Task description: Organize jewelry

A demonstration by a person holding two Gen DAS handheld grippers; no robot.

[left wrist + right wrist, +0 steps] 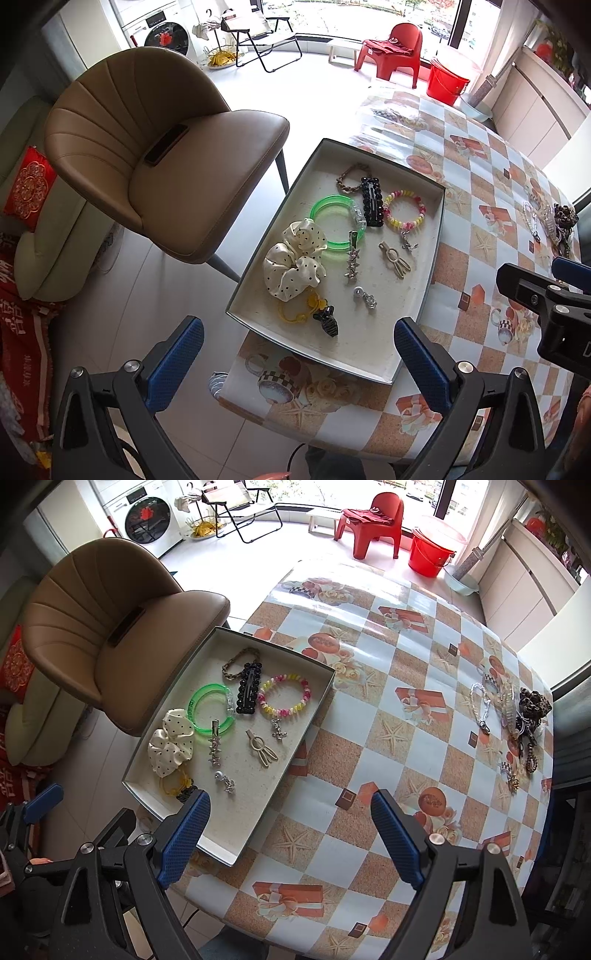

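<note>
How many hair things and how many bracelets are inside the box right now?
In the box:
Bracelets and bangles: 3 (braided tan one, green bangle, pink and yellow bead one)
Scrunchies: 1 (cream with dots)
Hair clips: 5 (black beaded, silver stars, beige, small silver, black claw)
Hair ties: 1 (yellow)
Total: 10

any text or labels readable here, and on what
Nothing can be read for certain.
Red cloth at the left edge: large pale characters, cut off and blurred.
Washing machine: dark panel, print too small.
Right gripper body: one pale letter at the frame edge, perhaps "D", cut off.
Green bangle: dark marks, illegible.
</note>
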